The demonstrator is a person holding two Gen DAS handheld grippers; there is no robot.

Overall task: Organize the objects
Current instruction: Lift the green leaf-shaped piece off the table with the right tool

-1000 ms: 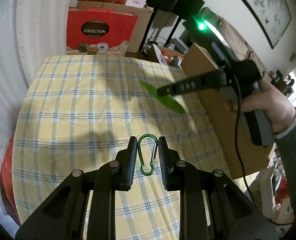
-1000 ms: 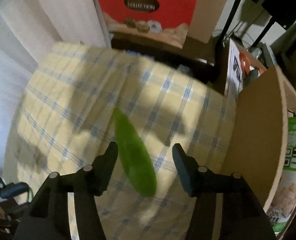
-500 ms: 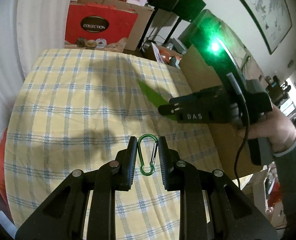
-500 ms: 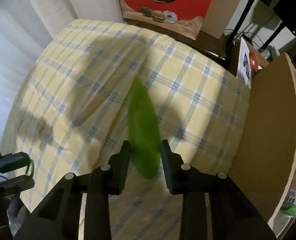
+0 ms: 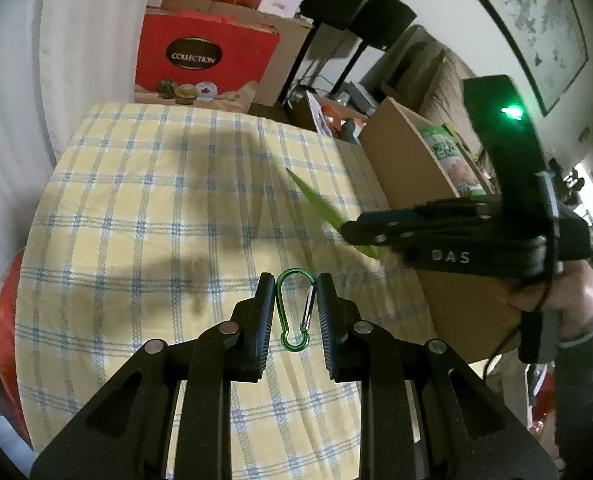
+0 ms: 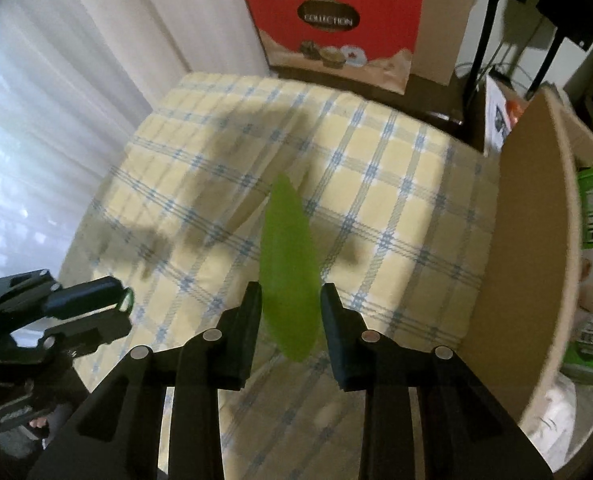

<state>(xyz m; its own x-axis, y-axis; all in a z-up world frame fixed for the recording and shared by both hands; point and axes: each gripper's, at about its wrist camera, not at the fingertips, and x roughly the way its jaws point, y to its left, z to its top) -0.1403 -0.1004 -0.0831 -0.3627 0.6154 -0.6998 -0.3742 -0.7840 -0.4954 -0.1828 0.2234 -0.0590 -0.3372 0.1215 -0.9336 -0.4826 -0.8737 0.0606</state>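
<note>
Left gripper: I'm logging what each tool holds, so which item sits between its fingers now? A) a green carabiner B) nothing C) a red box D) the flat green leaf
A: the left gripper is closed on the green carabiner, while the leaf is in the right gripper.

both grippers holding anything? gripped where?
Left gripper: green carabiner, pinched across its long sides. Right gripper: green leaf, held by its wider end.

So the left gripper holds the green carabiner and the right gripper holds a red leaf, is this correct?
Not quite: the leaf in the right gripper is green, as the right wrist view shows. The left gripper does hold the green carabiner.
</note>
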